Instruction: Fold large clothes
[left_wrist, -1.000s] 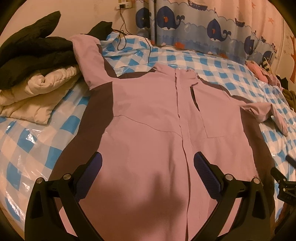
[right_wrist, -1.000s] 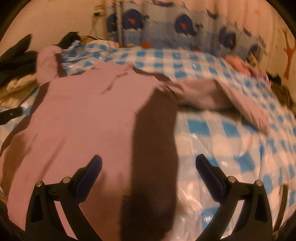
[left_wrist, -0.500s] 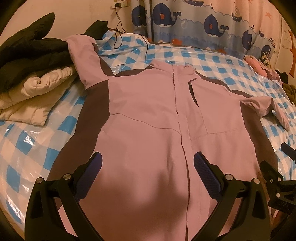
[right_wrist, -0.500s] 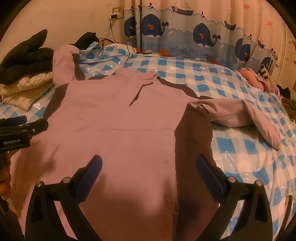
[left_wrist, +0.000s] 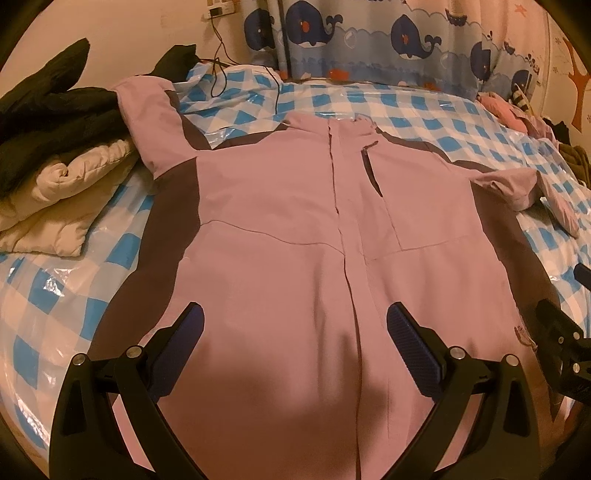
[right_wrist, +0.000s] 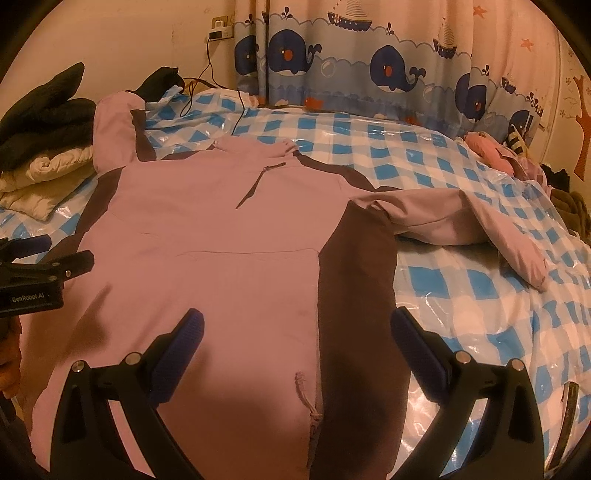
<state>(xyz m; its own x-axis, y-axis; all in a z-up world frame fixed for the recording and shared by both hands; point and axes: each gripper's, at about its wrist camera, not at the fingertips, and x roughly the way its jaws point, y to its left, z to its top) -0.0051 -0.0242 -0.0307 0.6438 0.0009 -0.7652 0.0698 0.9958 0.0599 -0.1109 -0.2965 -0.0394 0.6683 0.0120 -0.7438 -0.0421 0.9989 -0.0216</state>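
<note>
A large pink jacket with dark brown side panels (left_wrist: 295, 229) lies spread flat, front up, on a blue-and-white checked bed cover (left_wrist: 369, 107). Its zip runs up the middle. One sleeve points up to the far left, the other (right_wrist: 480, 225) lies out to the right. It also shows in the right wrist view (right_wrist: 221, 240). My left gripper (left_wrist: 295, 332) is open and empty above the jacket's lower front. My right gripper (right_wrist: 295, 332) is open and empty above the jacket's lower right side, over the brown panel. The left gripper (right_wrist: 48, 264) shows at the right view's left edge.
A stack of folded black and cream padded clothes (left_wrist: 62, 155) lies at the bed's left. Pink clothes (right_wrist: 491, 155) are heaped at the far right. A whale-print curtain (right_wrist: 369, 62) hangs behind. A black cable (left_wrist: 221, 66) runs from a wall socket onto the bed.
Both grippers have pulled back and risen a little, so more of the jacket shows. The right view has swung left to centre on the jacket. Both stay open.
</note>
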